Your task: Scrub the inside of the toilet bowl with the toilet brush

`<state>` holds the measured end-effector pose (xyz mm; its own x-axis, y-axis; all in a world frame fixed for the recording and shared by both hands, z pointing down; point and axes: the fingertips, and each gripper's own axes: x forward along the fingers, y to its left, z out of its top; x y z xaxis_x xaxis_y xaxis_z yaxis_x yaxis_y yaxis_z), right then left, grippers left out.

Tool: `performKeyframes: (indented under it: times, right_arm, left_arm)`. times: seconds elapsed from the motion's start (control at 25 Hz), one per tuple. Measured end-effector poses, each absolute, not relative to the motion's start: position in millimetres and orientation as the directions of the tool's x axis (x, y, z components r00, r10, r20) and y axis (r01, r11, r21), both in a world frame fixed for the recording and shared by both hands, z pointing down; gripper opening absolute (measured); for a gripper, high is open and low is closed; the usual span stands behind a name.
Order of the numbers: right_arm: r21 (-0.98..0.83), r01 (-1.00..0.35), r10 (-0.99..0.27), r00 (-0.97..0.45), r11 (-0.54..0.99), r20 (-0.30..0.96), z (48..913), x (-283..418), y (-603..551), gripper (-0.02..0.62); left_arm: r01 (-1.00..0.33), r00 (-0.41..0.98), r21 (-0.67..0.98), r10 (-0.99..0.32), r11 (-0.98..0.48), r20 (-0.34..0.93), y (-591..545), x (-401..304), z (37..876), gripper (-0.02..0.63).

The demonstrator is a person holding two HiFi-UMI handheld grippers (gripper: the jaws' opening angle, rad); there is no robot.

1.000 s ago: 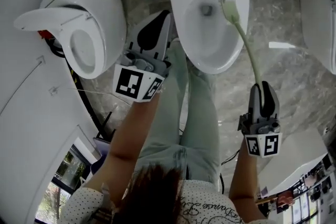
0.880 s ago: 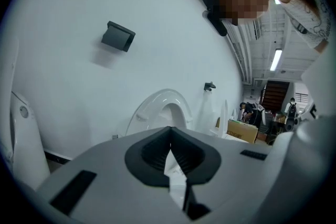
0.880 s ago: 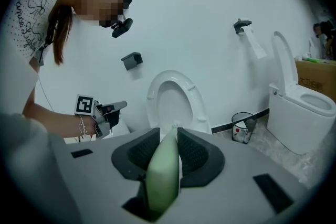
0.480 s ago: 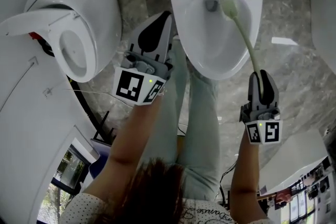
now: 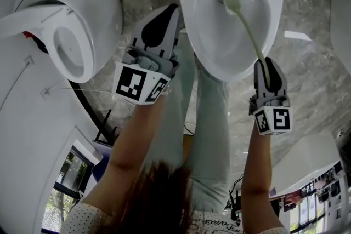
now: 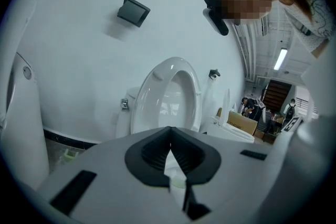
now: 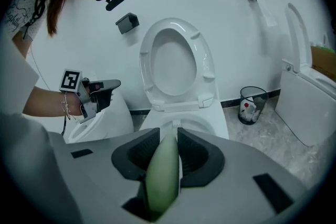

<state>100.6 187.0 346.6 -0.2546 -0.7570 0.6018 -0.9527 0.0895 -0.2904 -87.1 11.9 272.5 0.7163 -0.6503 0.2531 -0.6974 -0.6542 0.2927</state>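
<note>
The white toilet bowl [image 5: 211, 46] sits at the top middle of the head view, its seat [image 7: 176, 63] raised against the tank. A toilet brush with a pale green handle [image 5: 249, 33] reaches into it, and the bristle head [image 5: 230, 0] rests low inside near the drain. My right gripper [image 5: 267, 66] is shut on the handle's near end [image 7: 163, 170], just outside the bowl's front right rim. My left gripper [image 5: 173, 11] is shut with nothing in it and hangs left of the bowl, over the person's leg.
A second toilet [image 5: 66, 30] with a raised lid stands to the left, close to my left gripper. A wire waste bin [image 7: 251, 105] and another toilet [image 7: 310, 102] stand to the right. The floor [image 5: 307, 74] is grey marble. People stand far off [image 6: 252, 107].
The brush head has slid from the bowl's right wall toward the drain. My right gripper has moved nearer the rim. The left gripper has barely moved.
</note>
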Motion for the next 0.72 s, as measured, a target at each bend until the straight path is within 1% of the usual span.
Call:
performKeyframes:
  times: [0.56,0.72]
  right_arm:
    - [-0.263,-0.959,-0.678,-0.262,0.104,0.687,385.4,97.9,157.6,0.115]
    - [-0.250,-0.962,-0.689,-0.257,0.114,0.677,380.9,93.7,140.4,0.115]
  left_arm:
    - [-0.679,0.734,0.319,-0.618,-0.662,0.281,18.9,-86.8,290.2,0.003]
    - [-0.670,0.743,0.324,-0.608,-0.668,0.281,19.1,-87.4,287.6,0.003]
